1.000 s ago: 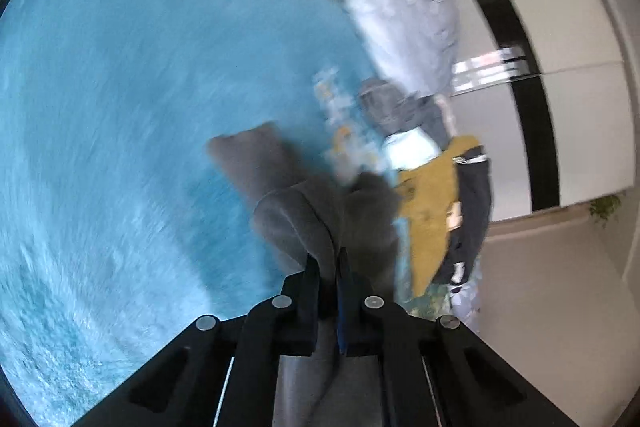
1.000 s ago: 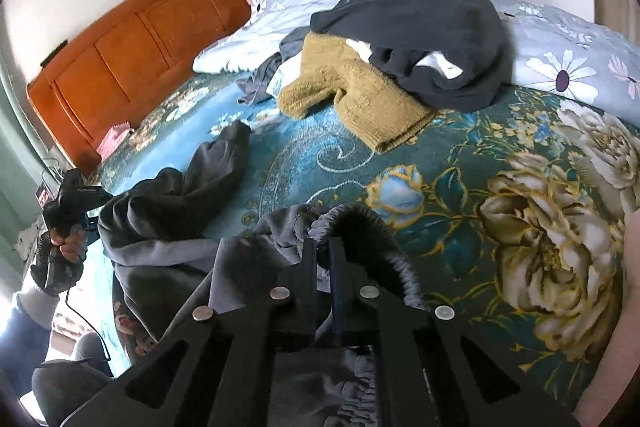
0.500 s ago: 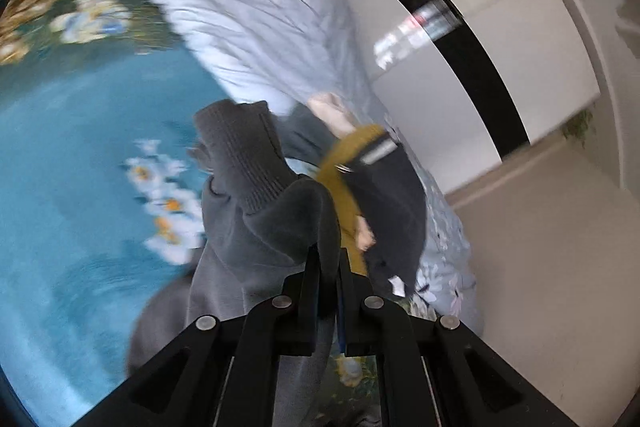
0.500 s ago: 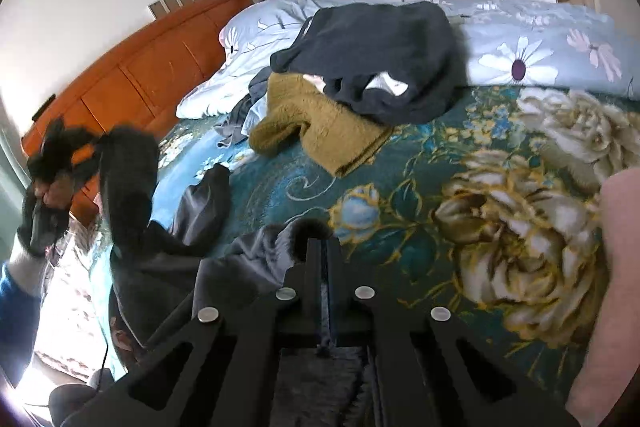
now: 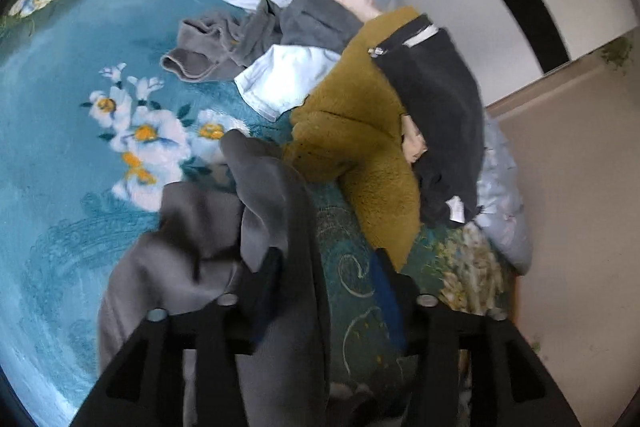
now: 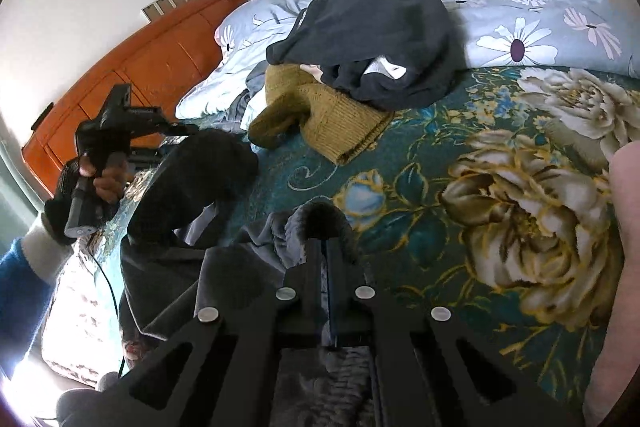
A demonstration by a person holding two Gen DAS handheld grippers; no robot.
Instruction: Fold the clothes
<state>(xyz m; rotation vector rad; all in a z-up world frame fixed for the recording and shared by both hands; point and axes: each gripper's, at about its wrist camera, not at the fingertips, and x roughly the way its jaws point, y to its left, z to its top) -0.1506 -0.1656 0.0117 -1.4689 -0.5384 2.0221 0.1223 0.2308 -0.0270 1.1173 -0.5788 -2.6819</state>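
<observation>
So far, little of the folding looks done. Furthest left, seen from the right wrist, the left gripper is raised above the bed. From its own camera the fingers stand well apart, with the grey garment draped loosely over the left finger rather than pinched between the two. That grey garment lies bunched on the teal floral bedspread, one end lifted and the rest trailing down toward the near edge. In the middle, the right gripper has its fingers pressed together on the garment's ribbed hem, pinning it low over the bed. Further right and behind, a heap waits untouched: a mustard sweater, a dark top lying on it, and a light blue piece and another grey item beside them. No finished, folded pile is visible; I judge the first garment is only being laid out.
</observation>
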